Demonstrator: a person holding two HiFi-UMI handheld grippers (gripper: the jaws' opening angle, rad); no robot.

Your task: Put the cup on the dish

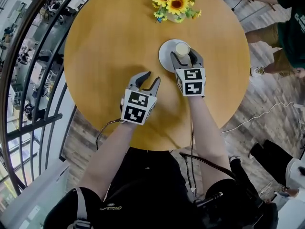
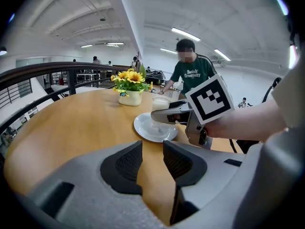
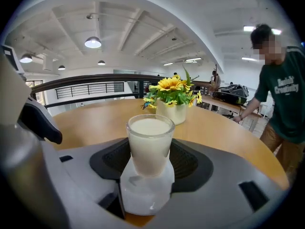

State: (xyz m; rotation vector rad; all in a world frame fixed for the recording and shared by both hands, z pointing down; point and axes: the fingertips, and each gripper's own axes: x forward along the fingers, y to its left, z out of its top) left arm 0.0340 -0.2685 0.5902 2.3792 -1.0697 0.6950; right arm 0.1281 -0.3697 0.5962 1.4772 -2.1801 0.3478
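Observation:
A glass cup full of a milky drink stands upright over a white dish on the round wooden table. My right gripper is shut on the cup, with its dark pads against both sides of the glass. The dish shows white directly under the cup. I cannot tell whether the cup's base touches it. The left gripper view shows the cup between the right gripper's jaws above the dish. My left gripper is open and holds nothing, just above the table, left of the dish.
A vase of sunflowers stands at the far side of the table, just beyond the dish. A person in a green shirt stands off the table's right side. A dark railing curves along the left.

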